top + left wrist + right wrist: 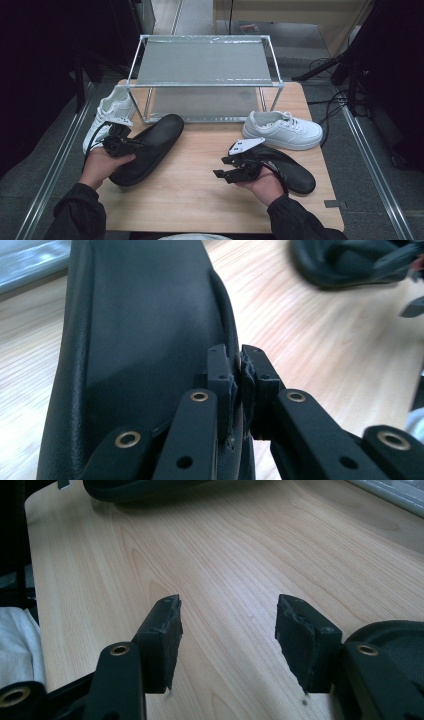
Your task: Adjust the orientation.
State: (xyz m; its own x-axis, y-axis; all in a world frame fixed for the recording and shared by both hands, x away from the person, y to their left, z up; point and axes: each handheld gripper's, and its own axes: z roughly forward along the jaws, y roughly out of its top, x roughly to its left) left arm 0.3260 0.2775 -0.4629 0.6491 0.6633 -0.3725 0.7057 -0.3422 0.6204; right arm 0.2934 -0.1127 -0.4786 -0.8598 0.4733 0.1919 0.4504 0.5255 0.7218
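Two black slippers lie on the wooden table. The left slipper points toward the rack, and my left gripper is shut on its side rim. In the left gripper view the pads pinch that raised rim of the slipper, with my left gripper coming in from the heel end. The right slipper lies under my right hand. My right gripper hovers open just left of it, facing the left slipper. The bare wood lies between the jaws of my right gripper.
A metal two-shelf rack stands at the back of the table. One white sneaker sits in front of its right leg, and another white sneaker lies at the table's left edge beside the rack.
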